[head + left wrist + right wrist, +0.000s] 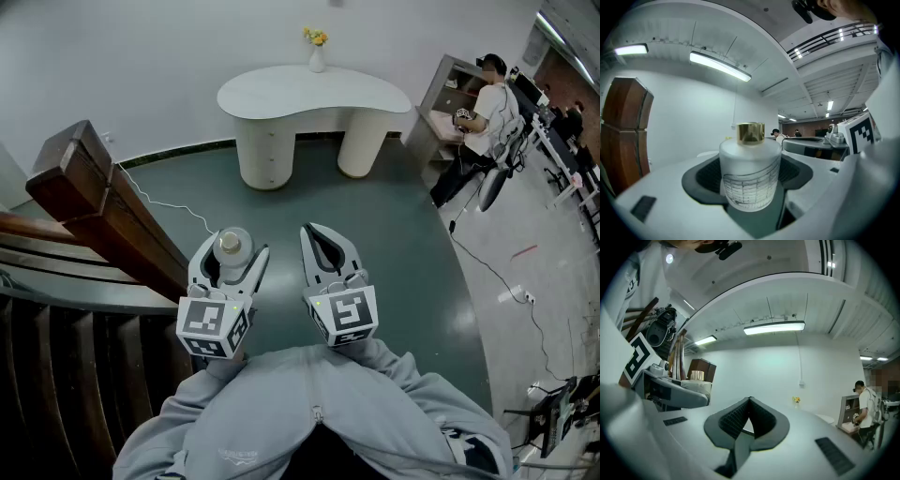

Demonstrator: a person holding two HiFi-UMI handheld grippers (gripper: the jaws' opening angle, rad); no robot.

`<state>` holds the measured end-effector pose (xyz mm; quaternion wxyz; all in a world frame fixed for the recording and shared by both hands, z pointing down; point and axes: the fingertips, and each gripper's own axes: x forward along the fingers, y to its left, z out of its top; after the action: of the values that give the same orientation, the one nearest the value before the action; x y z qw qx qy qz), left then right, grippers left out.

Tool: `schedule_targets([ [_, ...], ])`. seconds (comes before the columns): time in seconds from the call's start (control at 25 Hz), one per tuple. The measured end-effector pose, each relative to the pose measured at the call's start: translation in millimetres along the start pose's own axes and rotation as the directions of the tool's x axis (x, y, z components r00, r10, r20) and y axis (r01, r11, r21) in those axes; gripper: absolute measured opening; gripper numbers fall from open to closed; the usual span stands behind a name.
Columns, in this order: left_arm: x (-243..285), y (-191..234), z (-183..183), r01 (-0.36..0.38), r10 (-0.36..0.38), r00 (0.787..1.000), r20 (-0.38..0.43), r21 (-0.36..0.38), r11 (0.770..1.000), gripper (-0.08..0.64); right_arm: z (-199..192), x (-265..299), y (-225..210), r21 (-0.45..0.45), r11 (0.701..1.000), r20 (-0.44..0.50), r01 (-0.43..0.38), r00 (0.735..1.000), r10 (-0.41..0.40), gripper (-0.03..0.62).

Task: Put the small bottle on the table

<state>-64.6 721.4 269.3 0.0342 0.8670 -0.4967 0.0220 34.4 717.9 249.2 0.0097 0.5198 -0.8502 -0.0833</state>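
The white table (pixel 281 94) stands well apart across the green floor. The left gripper (pixel 230 258) grips the small bottle (pixel 750 171); the right gripper (pixel 328 253), tips together, is empty. Carrying and placing remain.

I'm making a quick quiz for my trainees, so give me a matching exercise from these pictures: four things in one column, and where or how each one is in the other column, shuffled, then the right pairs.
Things:
1. bottle
2. right gripper
3. vase
4. wooden post

Place or state:
A. stands on the white table
B. gripped between the jaws of the left gripper
C. jaws together, nothing in them
D. on the left side of the head view

Pairs: 1-B, 2-C, 3-A, 4-D
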Motion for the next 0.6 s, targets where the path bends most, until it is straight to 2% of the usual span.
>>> schedule_targets([
  [0.6, 49.9, -14.5, 2.0, -0.030, 0.030, 1.000, -0.004, 0.028, 0.999, 0.334, -9.5, 19.1, -45.1, 0.027, 0.999, 0.030, -0.034, 0.999, 0.034, 0.026],
])
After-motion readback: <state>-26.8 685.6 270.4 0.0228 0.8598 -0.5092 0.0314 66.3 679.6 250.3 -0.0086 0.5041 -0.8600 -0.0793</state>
